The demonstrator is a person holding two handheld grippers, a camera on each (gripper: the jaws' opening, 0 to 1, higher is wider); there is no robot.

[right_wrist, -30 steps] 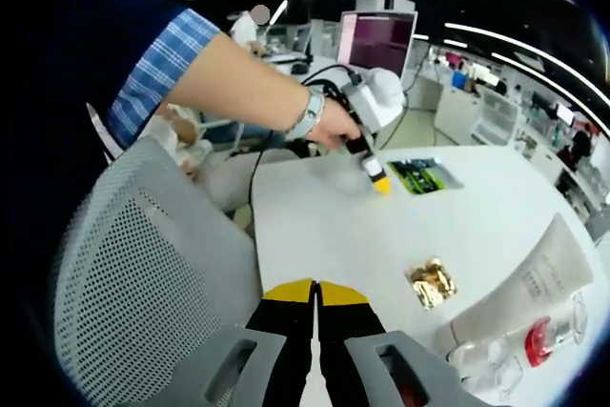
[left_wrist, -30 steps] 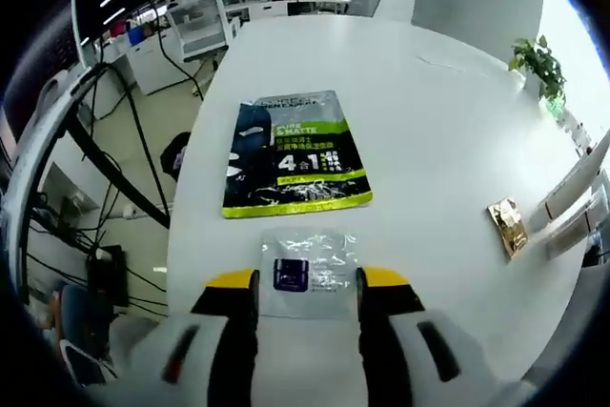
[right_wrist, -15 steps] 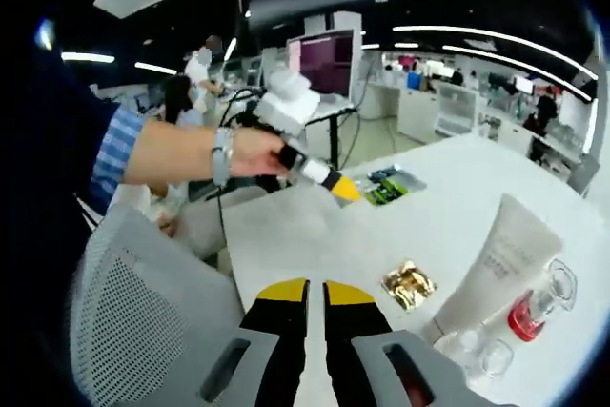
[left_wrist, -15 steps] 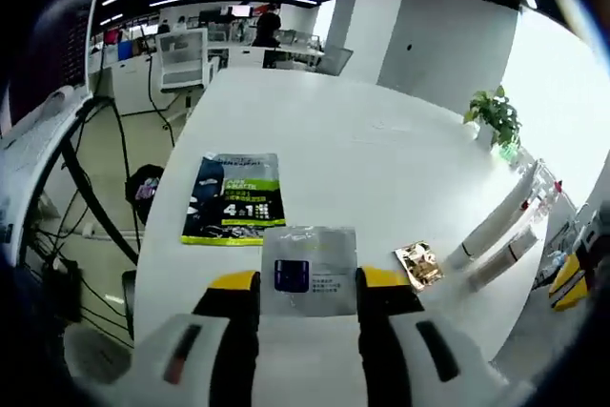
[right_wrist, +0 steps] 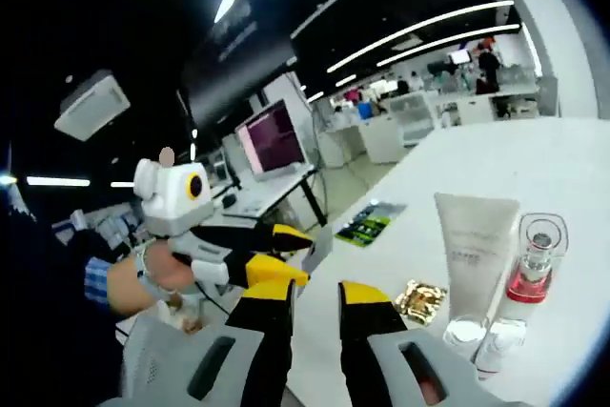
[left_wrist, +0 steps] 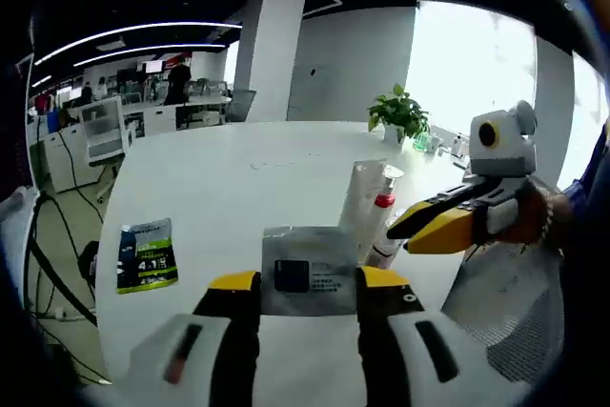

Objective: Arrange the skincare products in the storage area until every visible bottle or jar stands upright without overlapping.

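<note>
My left gripper (left_wrist: pixel 307 280) is shut on a flat clear sachet (left_wrist: pixel 310 253) with a dark blue label, held above the white table (left_wrist: pixel 238 178). Beyond it a white tube (left_wrist: pixel 359 199) stands cap-down beside a clear bottle (left_wrist: pixel 383 205) with red in it. My right gripper (left_wrist: pixel 405 233) reaches in from the right, close to them. In the right gripper view, my right gripper (right_wrist: pixel 315 295) is open with nothing between its jaws. The white tube (right_wrist: pixel 472 245) and the clear bottle of red liquid (right_wrist: pixel 532 272) stand upright to its right, and the left gripper (right_wrist: pixel 291 254) hovers at left.
A green-and-black sachet (left_wrist: pixel 146 254) lies flat near the table's left edge, also seen as the green sachet (right_wrist: pixel 367 221). A gold foil packet (right_wrist: pixel 419 300) lies in front of the tube. A potted plant (left_wrist: pixel 400 116) stands at the far side. A grey mesh chair (left_wrist: pixel 496 283) sits at right.
Both views have swung upward and round. My left gripper has carried the sachet toward the tube and bottle. My right gripper's jaws have gone from shut to open.
</note>
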